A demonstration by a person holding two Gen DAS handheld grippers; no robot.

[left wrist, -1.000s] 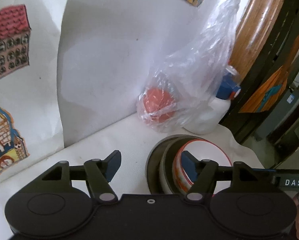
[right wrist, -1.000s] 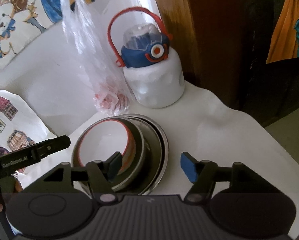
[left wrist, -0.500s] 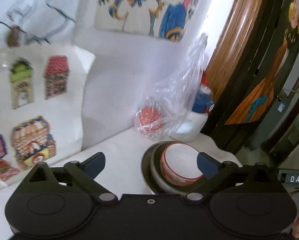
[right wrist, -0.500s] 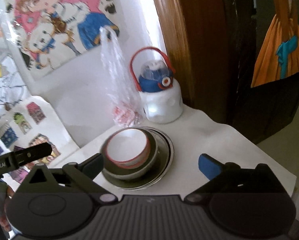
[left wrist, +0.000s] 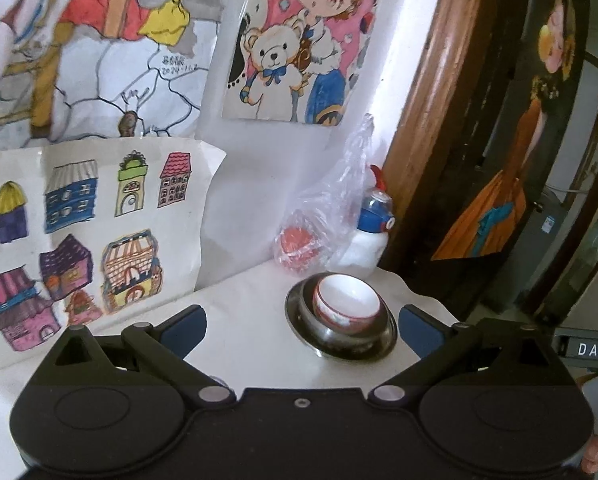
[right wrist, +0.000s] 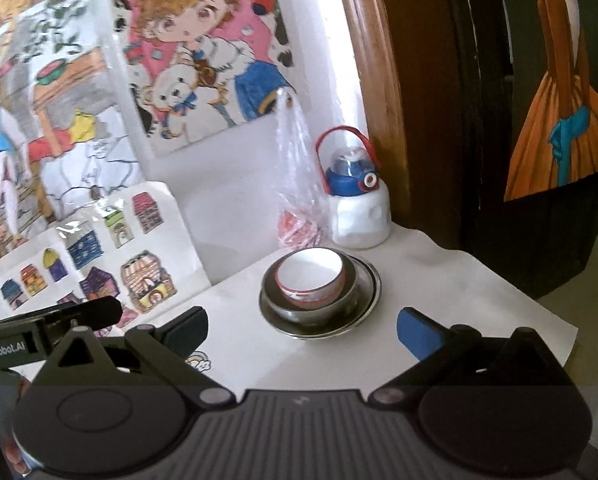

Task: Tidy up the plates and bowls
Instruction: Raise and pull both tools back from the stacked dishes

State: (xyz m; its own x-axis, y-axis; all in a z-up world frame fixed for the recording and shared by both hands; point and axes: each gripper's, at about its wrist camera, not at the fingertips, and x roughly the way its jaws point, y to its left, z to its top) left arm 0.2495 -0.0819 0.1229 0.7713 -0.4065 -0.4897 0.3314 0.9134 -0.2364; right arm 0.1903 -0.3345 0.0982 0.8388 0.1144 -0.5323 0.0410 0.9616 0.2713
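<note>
Right wrist view: red-rimmed white ceramic bowl (right wrist: 310, 271) sits nested in steel bowl (right wrist: 311, 300) on steel plate (right wrist: 363, 280), both right gripper (right wrist: 302, 330) and left gripper (left wrist: 302, 322) wide, empty; best retreat without nudging the stack.

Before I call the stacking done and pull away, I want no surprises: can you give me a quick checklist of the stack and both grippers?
1. White bowl nested in steel bowl: ok.
2. Steel bowl sits on plate: ok.
3. Left gripper open, holding nothing: ok.
4. Right gripper open, holding nothing: ok.
5. Stack clear of bottle: ok.
6. More dishes left elsewhere: cannot tell.
</note>
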